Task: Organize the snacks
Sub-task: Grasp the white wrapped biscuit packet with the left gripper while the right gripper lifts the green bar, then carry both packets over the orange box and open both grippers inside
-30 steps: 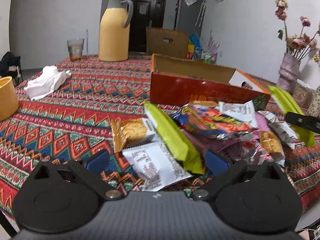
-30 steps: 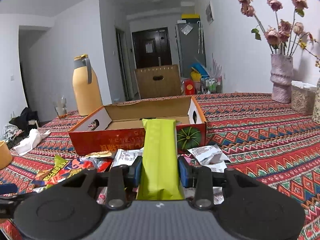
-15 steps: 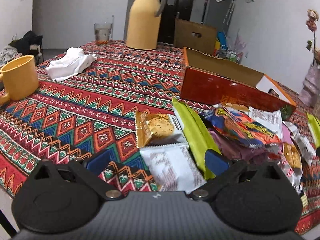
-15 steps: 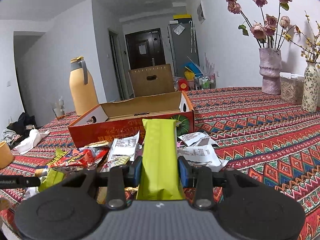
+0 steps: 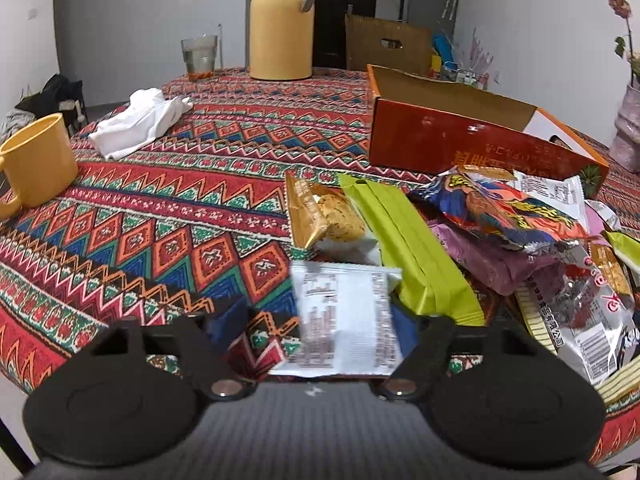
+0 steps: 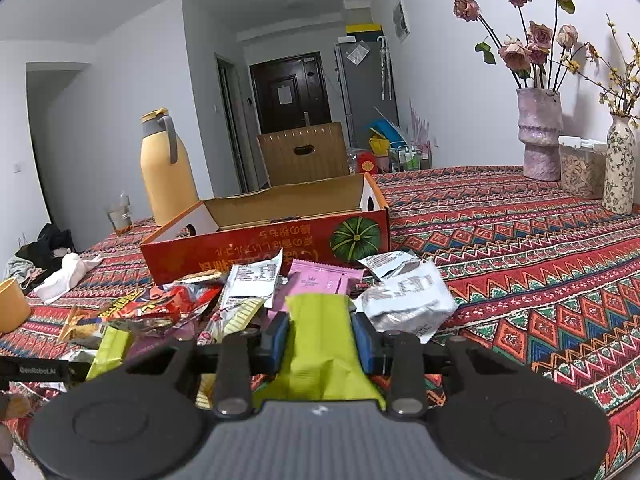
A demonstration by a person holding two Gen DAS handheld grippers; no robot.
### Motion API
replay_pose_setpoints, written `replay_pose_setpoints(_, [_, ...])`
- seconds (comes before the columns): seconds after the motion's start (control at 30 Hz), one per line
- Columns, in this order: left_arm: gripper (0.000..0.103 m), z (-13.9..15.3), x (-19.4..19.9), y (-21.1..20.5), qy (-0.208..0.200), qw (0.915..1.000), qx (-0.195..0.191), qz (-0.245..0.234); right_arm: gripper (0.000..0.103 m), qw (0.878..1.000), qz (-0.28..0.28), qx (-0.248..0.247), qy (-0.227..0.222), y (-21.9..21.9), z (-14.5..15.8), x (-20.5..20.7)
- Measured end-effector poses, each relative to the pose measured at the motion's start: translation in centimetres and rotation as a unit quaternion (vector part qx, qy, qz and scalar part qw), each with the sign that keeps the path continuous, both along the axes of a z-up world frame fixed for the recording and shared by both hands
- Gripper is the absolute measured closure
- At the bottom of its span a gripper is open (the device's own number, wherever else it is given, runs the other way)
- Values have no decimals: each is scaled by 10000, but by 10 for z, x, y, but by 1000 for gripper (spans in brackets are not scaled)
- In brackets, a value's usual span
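Most snacks (image 6: 248, 292) still litter the tabletop (image 6: 540, 248) at six o'clock of the seemingly empty box (image 6: 272, 240). The right claw (image 6: 320, 338) clamps a green packet (image 6: 320, 332); the left claw (image 5: 312, 328) has just been closing around a white packet (image 5: 344, 312), not yet gripping.

Left tool (image 5: 312, 330) has just been closing — white packet (image 5: 344, 312) between its jaws

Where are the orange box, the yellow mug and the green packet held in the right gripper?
orange box (image 6: 264, 246), right wrist view, red front wall.
yellow mug (image 5: 38, 160), left wrist view, side wall.
green packet (image 6: 320, 332), right wrist view, middle, between the pads.
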State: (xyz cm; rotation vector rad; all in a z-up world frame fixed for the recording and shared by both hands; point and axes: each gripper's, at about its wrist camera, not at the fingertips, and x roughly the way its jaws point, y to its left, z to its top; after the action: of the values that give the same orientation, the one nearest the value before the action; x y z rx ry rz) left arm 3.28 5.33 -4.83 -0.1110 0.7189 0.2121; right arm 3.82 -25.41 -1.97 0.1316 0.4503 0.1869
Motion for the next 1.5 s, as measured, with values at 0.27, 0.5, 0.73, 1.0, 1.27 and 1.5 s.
replay_pose_setpoints(0.27, [62, 3, -8, 2, -150, 9998, -16, -152, 69, 9999, 16, -66, 74, 2, -4, 4])
replay_pose_setpoints(0.5, [62, 16, -19, 3, -373, 9990, 28, -224, 69, 9988, 123, -177, 435, 5, -16, 20])
replay_pose_setpoints(0.73, [62, 24, -23, 2, -495, 9984, 40, -276, 66, 9979, 211, -158, 598, 5, -22, 35])
replay_pose_setpoints(1.0, [62, 34, -23, 1, -634, 9975, 102, -301, 71, 9993, 97, 63, 362, -3, -15, 30])
replay_pose_setpoints(1.27, [62, 55, -7, -2, -920, 9947, 247, -385, 71, 9999, 50, 80, 35, -9, 4, 34])
replay_pose_setpoints(1.5, [62, 76, 22, -10, -1162, 9912, 437, -454, 71, 9996, 71, -2, -262, -4, 25, 55])
